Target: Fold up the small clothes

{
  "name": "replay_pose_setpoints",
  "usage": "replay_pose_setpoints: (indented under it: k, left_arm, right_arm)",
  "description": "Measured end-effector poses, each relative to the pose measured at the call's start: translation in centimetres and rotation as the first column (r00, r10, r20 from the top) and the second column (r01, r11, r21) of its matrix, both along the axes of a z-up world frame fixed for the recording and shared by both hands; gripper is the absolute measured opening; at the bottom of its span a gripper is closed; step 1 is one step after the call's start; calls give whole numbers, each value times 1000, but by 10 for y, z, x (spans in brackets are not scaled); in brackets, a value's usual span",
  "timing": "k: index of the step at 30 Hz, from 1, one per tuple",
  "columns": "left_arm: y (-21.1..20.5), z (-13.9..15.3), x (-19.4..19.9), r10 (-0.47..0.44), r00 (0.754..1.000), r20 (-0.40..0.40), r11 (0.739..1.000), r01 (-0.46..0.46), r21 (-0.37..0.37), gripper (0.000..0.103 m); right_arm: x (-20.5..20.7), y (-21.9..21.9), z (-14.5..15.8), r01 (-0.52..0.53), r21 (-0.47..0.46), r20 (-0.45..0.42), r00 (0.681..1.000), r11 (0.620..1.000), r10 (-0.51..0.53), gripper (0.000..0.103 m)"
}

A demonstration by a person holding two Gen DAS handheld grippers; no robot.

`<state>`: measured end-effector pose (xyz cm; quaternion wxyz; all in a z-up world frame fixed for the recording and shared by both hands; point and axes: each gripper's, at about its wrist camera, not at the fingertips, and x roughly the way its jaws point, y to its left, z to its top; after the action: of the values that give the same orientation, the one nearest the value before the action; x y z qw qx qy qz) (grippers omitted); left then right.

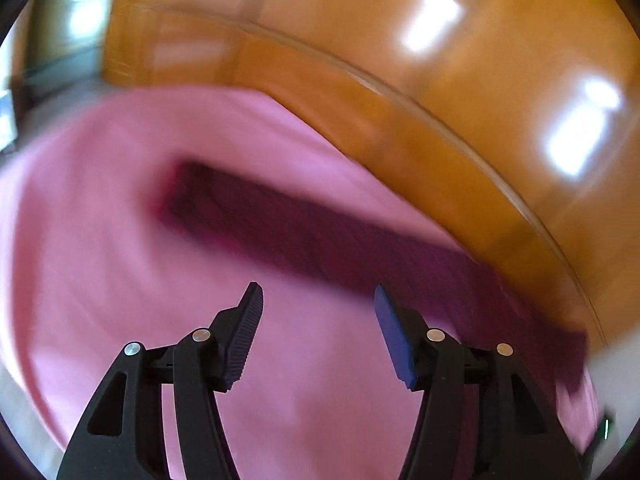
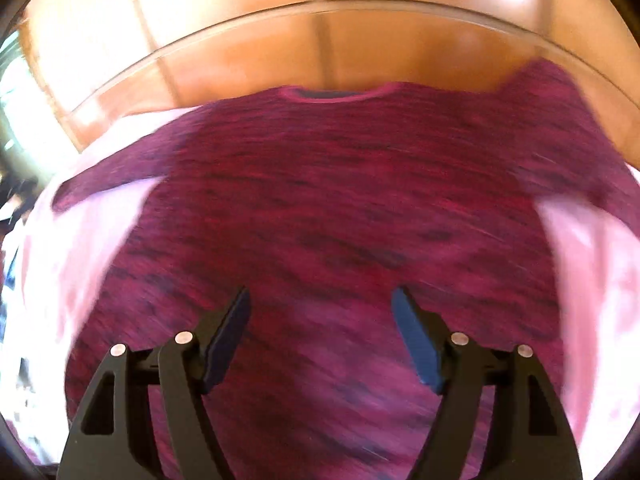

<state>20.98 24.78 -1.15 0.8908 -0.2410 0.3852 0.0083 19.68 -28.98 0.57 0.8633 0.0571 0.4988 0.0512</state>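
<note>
A small dark magenta knit sweater [image 2: 320, 208] lies flat on a pink cloth [image 2: 100, 240], neckline at the far side and both sleeves spread out. My right gripper [image 2: 320, 300] is open and empty above the sweater's lower body. In the left wrist view one long sleeve of the sweater [image 1: 304, 232] stretches across the pink cloth [image 1: 120, 240]. My left gripper [image 1: 318, 294] is open and empty, just short of that sleeve. Both views are blurred by motion.
The pink cloth lies on a glossy orange-brown wooden table [image 1: 460, 80] with a glass top whose curved edge [image 2: 320, 4] runs beyond the sweater's neckline. Bright window reflections [image 1: 432, 20] show on the wood.
</note>
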Motion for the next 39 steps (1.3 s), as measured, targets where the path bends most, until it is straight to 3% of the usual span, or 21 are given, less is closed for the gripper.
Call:
replay_pose_setpoints:
  k: [3, 5, 8, 10, 11, 12, 13, 15, 16, 20, 22, 24, 27, 29, 30, 31, 33, 35, 36, 39]
  left_arm:
    - [-59, -26, -30, -221, 974, -43, 974, 218, -61, 57]
    - [-96, -44, -51, -345, 936, -65, 933, 335, -133, 57]
    - [-136, -62, -76, -452, 888, -87, 880, 428, -207, 57]
    - [-153, -70, -86, -483, 869, -110, 866, 454, -210, 57]
    - [-161, -74, -93, -492, 862, -124, 863, 464, -203, 51]
    - [-169, -78, -99, -500, 855, -136, 861, 474, -185, 32]
    - [-176, -79, -100, -503, 852, -149, 863, 484, -146, 25]
    - [-181, -73, -99, -502, 852, -150, 865, 495, -84, 18]
    - [-182, -69, -99, -498, 854, -153, 867, 495, -60, 16]
    - [-175, -56, -97, -481, 863, -153, 874, 486, -8, 15]
    - [-173, -55, -99, -470, 864, -178, 876, 482, 25, 15]
    - [-178, -58, -99, -449, 869, -207, 882, 469, 52, 22]
    - [-188, -51, -99, -431, 880, -199, 886, 455, 94, 28]
    - [-189, -37, -102, -416, 897, -151, 893, 434, 119, 31]
    - [-190, -27, -103, -407, 907, -108, 898, 419, 131, 40]
    - [-192, -19, -101, -399, 914, -75, 904, 406, 133, 43]
    - [-202, -11, -92, -401, 916, -19, 910, 401, 107, 47]
    - [-223, -11, -82, -430, 903, -10, 899, 429, 91, 47]
    - [-231, -13, -79, -439, 898, -16, 894, 438, 95, 47]
    - [-264, -26, -71, -491, 870, -50, 864, 494, 98, 47]
  right_arm:
    - [-27, -42, 3, 95, -22, -14, 995, 995, -95, 73]
    - [-48, -65, 1, 133, -28, -38, 990, 991, -134, 74]
    - [-77, -79, -8, 149, -44, -75, 986, 988, -152, 74]
    - [-92, -82, -14, 144, -11, -104, 984, 989, -145, 71]
    - [-96, -80, -15, 139, 6, -111, 984, 990, -138, 67]
    - [-103, -77, -15, 130, 11, -107, 986, 991, -128, 54]
    - [-107, -74, -13, 121, 0, -95, 988, 993, -120, 44]
    - [-112, -66, -8, 86, -4, -76, 993, 996, -86, 23]
    - [-114, -62, -1, 67, -16, -62, 996, 998, -68, 20]
    - [-126, -52, 25, 4, 2, -10, 1000, 1000, -4, 16]
    - [-133, -49, 22, -22, -3, -31, 999, 1000, 22, 16]
    - [-135, -49, 8, -32, -17, -84, 996, 999, 30, 16]
    - [-129, -59, 1, 1, 42, -105, 994, 999, 3, 27]
    - [-120, -79, 11, 63, 104, -61, 997, 993, -57, 37]
    - [-116, -89, 16, 94, 128, -42, 995, 987, -90, 51]
    - [-107, -110, 22, 161, 191, -11, 987, 968, -162, 57]
    - [-89, -148, 26, 264, 312, 9, 960, 913, -281, 57]
    - [-64, -197, 22, 379, 448, 7, 904, 810, -427, 57]
    - [-54, -212, 20, 412, 478, 4, 882, 776, -471, 57]
    - [-24, -266, 0, 547, 578, -57, 767, 606, -639, 55]
